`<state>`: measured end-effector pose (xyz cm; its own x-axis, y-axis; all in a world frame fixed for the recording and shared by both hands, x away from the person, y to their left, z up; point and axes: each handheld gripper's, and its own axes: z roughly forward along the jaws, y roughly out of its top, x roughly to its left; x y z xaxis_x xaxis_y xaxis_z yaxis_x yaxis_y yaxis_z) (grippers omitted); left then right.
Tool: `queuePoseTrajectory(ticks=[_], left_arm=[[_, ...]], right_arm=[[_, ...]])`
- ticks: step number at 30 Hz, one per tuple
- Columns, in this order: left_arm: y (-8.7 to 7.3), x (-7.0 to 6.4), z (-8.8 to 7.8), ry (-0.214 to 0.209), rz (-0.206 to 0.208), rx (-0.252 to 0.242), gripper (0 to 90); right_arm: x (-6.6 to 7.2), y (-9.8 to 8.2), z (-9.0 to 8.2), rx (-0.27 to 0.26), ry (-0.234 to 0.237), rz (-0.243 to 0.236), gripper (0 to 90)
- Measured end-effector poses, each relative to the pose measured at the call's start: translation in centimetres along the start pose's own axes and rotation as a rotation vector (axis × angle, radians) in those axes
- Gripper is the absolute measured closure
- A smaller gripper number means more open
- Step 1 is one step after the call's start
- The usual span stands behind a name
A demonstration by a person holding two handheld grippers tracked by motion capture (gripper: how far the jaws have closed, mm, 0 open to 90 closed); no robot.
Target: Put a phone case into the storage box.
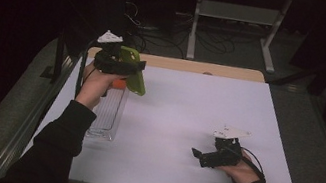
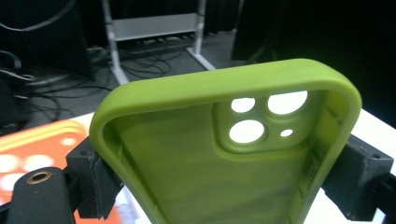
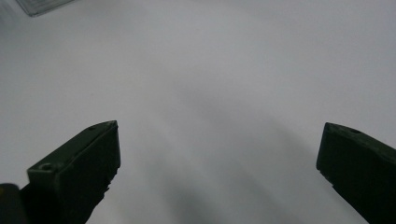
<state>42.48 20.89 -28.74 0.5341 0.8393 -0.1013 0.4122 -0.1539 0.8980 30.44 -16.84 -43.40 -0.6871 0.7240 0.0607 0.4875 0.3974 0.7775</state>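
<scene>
A green phone case (image 2: pixel 224 172), its open side and camera cut-outs turned to the lens, fills the left gripper view, pinched across its width between the left gripper's black jaws, one pad on each long edge. From the high view the left gripper (image 1: pixel 122 66) holds the case up off the white worktop (image 1: pixel 185 126), above the far end of a clear plastic tray (image 1: pixel 109 112) that lies along the worktop's left side. An orange item (image 1: pixel 120 83) sits just under the case at that far end of the tray; its make cannot be told, though the left gripper view shows an orange surface with pale spots (image 2: pixel 42 144) beneath the case. The right gripper (image 1: pixel 202 157) rests low over the worktop, well to the right of the tray and nearer the person, its jaws released and spread wide with nothing but bare white surface between them (image 3: pixel 215 140), as the right gripper view confirms. Judged from how things lie, the pick-up of the case appears done: it is clamped firmly and clear of the worktop. What looks left is the carrying and setting down, or a handover to the free right gripper, which stands open and ready but well apart from the case. Where the case is meant to end up cannot be told; the tray, so far as it can be seen, holds nothing else of note
</scene>
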Motion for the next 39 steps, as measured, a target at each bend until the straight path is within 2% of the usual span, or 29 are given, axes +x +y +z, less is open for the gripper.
queuePoseTrajectory(ticks=[8,14,20,22,26,30,35,37,39], left_arm=[[0.5,2.0,-1.3,0.092,-0.003,-0.012,12.5],[0.4,3.3,-1.3,0.196,-0.013,-0.016,12.5],[0.1,4.1,0.2,0.289,-0.038,0.007,12.5],[-0.1,4.3,1.0,0.333,-0.022,0.03,12.5],[-0.5,4.6,2.5,0.376,-0.03,0.068,12.4],[-1.2,5.1,3.7,0.425,-0.015,0.116,12.4],[-2.1,5.6,4.7,0.469,-0.031,0.145,12.3],[-2.4,5.8,5.1,0.477,-0.025,0.153,12.2],[-2.8,6.0,5.5,0.475,-0.046,0.158,12.2]], right_arm=[[0.4,-1.4,-1.3,0.012,-0.001,-0.005,0.0],[0.0,-2.3,-2.3,0.01,-0.018,-0.003,0.0],[-0.2,-2.5,-2.6,0.004,-0.018,0.016,0.0],[-0.2,-2.5,-2.6,0.006,-0.019,0.009,0.0],[-0.2,-2.5,-2.5,0.001,-0.015,-0.003,0.0],[-0.2,-2.5,-2.6,0.003,-0.018,0.002,0.0],[-0.2,-2.5,-2.6,-0.005,-0.017,-0.006,0.0],[-0.2,-2.5,-2.5,-0.004,-0.016,-0.007,0.0],[-0.2,-2.5,-2.5,0.003,-0.014,-0.003,0.0]])
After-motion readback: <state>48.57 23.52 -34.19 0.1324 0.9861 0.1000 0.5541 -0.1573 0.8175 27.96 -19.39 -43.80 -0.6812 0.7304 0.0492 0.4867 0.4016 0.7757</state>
